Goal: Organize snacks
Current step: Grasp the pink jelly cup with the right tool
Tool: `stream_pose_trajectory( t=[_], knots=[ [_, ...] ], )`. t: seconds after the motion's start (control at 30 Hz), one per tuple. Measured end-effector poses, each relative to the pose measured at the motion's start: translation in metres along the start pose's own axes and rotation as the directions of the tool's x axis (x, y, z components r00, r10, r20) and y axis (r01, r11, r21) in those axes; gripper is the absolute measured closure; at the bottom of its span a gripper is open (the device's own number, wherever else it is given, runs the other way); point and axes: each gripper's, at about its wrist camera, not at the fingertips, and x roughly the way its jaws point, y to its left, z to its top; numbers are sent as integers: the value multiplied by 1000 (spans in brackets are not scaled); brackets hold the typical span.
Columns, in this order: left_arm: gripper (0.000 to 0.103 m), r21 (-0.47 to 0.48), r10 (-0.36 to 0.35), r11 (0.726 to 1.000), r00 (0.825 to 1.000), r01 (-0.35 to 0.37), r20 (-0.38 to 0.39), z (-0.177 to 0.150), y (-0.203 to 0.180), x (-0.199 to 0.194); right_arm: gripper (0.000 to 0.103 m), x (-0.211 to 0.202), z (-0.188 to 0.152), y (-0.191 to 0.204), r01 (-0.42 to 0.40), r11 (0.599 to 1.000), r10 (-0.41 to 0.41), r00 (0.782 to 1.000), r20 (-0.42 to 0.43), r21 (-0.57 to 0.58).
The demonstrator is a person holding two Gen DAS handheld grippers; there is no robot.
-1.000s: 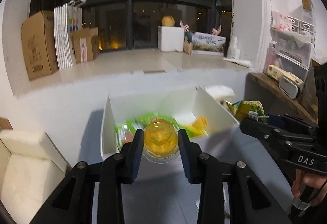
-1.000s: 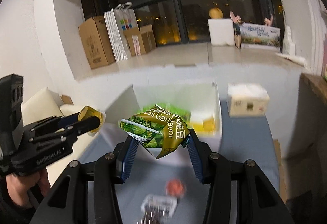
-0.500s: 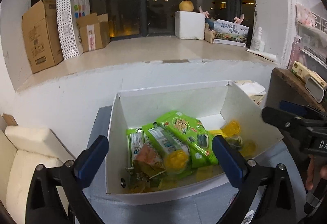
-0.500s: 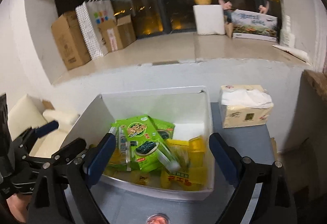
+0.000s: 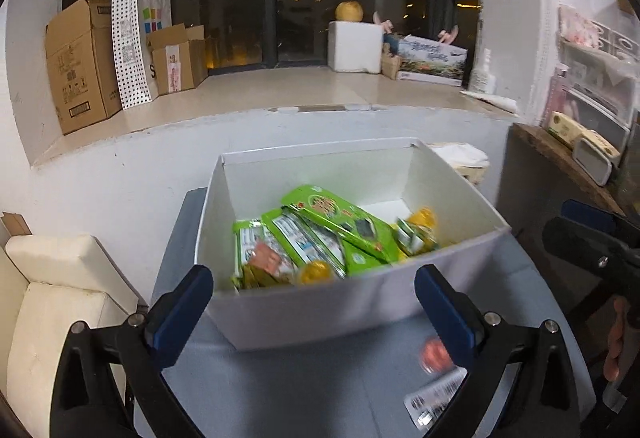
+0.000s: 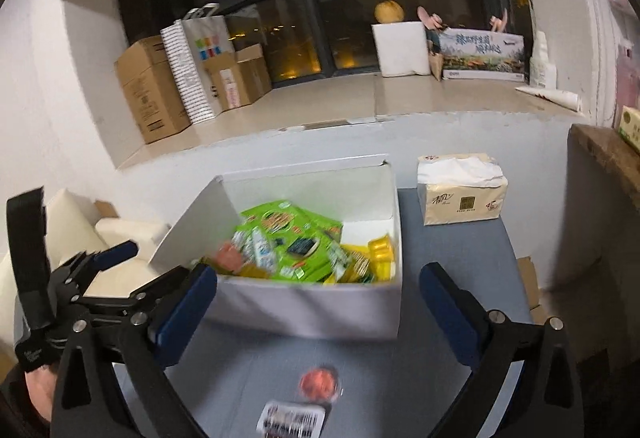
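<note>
A white cardboard box [image 5: 320, 314] [image 6: 312, 310] stands on the grey-blue table and holds several green snack packets [image 5: 336, 226] [image 6: 296, 238] and yellow jelly cups [image 5: 318, 272]. My left gripper [image 5: 312, 278] is open just in front of the box's near wall, with nothing held. The jaws of my right gripper [image 6: 318, 274] are opening at the same wall, and nothing is gripped between them. A red jelly cup [image 5: 434, 354] [image 6: 320, 384] and a barcoded packet [image 5: 436, 398] [image 6: 292, 418] lie on the table before the box.
A tissue box [image 6: 460, 190] sits right of the white box. A cream sofa cushion [image 5: 52, 298] lies to the left and a wooden shelf [image 5: 560, 166] to the right. Behind, a window ledge carries cardboard boxes [image 5: 80, 62] and a paper bag.
The left gripper let go of a yellow jelly cup and the right let go of a green packet; both now lie in the box. Both grippers opened wide and sank toward the box's front.
</note>
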Motion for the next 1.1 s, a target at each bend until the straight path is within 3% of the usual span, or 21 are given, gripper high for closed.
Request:
stream_pose_trajectory(
  t=[0.27,0.4,0.53,0.73,0.83,0.87,0.9,1.1],
  knots=[
    [0,7,-41,999,999,41,-30,-51,-20,-43,0,-22,-59,5,39,999,-41,997,-60,-31],
    [0,-9,-44,999,998,44,-47,-80,-23,-60,0,1,-84,0,64,998,-68,987,-145,-29],
    [0,-16,-41,999,996,40,-79,-108,-21,-70,0,20,-104,5,47,998,-54,988,-146,-52],
    [0,-52,-49,998,991,42,-124,-133,-18,-71,1,69,-112,13,44,996,-61,974,-219,-81],
    [0,-60,-60,997,988,52,-140,-141,-20,-69,25,89,-111,9,46,997,-61,964,-258,-65],
    [0,-59,-62,997,987,54,-147,-142,-21,-68,50,96,-111,7,52,997,-66,957,-281,-57],
    [0,-56,-62,997,987,54,-151,-143,-22,-67,63,102,-112,3,43,999,-51,949,-312,-34],
    [0,-53,-73,997,982,64,-175,-146,-31,-57,63,86,-107,-7,31,1000,-30,969,-247,0]
  ],
)
